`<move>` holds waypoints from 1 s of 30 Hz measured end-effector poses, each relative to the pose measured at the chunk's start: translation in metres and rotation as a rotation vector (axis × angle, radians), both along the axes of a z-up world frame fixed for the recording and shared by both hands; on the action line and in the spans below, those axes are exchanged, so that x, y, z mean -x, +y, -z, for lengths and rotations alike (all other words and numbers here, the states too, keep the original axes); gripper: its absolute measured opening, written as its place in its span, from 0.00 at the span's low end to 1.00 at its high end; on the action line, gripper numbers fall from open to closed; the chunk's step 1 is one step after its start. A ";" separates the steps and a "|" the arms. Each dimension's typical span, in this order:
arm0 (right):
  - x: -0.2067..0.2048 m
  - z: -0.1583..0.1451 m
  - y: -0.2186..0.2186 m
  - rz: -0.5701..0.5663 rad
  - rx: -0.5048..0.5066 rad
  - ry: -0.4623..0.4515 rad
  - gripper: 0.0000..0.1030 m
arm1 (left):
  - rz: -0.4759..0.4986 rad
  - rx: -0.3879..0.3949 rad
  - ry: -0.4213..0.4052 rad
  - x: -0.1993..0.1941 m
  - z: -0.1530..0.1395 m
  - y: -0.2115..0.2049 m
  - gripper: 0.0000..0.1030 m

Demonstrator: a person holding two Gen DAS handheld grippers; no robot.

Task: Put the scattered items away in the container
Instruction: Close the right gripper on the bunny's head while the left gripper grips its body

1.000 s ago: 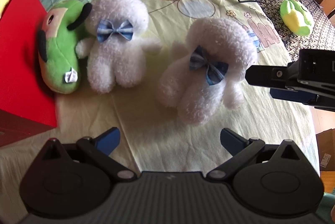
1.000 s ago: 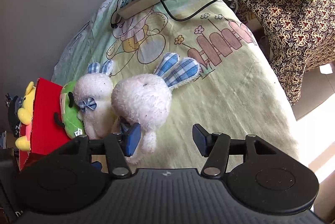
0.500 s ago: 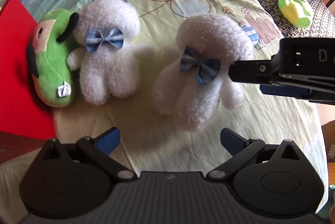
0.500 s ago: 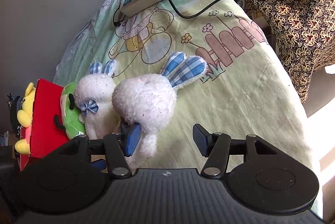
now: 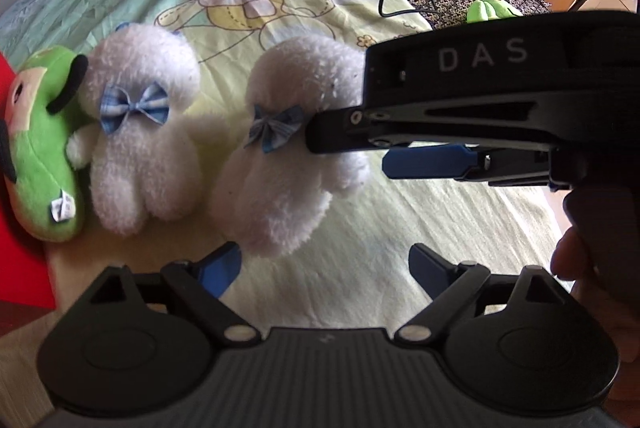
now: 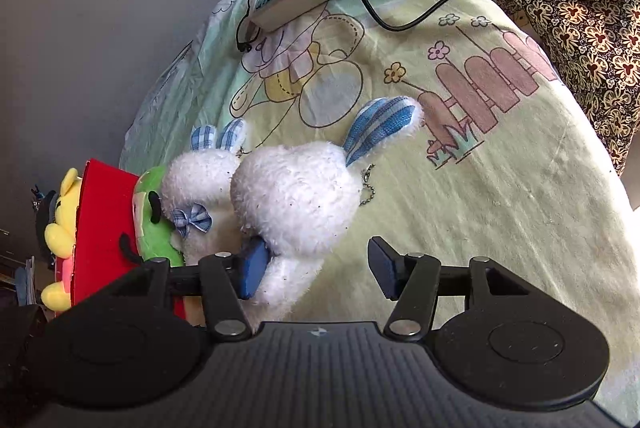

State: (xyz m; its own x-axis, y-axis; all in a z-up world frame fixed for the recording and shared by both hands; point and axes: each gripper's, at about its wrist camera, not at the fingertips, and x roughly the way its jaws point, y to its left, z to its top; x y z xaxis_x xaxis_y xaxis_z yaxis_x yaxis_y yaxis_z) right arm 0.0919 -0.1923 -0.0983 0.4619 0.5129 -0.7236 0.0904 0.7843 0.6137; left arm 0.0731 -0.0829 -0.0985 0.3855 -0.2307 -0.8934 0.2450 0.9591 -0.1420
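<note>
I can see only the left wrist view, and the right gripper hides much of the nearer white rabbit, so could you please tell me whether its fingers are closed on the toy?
Observer: No. From the right wrist view, the right gripper is open. One blue pad touches the nearer white rabbit under its head, and the other pad stands apart from it.
Operator: Thank you. Where do its ears lie?
Observer: The blue checked ears lie flat on the bedsheet, pointing away from the gripper.
Operator: Is anything in the red box yet?
Observer: A yellow plush shows just beyond the wall of the red box, seemingly inside it.
</note>
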 end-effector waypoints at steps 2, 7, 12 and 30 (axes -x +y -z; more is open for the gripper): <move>-0.002 -0.001 0.002 0.004 -0.007 -0.005 0.56 | -0.002 0.008 -0.026 -0.002 -0.002 0.003 0.85; -0.008 -0.004 0.009 -0.012 -0.003 -0.029 0.45 | 0.017 0.027 -0.054 -0.013 0.001 0.010 0.86; -0.008 -0.006 0.005 -0.026 -0.001 -0.034 0.40 | 0.014 0.086 -0.042 -0.016 0.004 0.012 0.85; 0.017 -0.006 -0.040 0.054 -0.016 -0.047 0.42 | 0.163 0.151 -0.144 0.005 -0.029 0.000 0.82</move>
State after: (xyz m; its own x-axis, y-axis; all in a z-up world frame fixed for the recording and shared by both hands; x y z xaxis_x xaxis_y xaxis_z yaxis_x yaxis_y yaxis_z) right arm 0.0754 -0.2326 -0.0927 0.5224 0.4976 -0.6924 0.1031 0.7692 0.6306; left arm 0.0680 -0.0825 -0.0699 0.4528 -0.4270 -0.7827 0.4228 0.8757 -0.2332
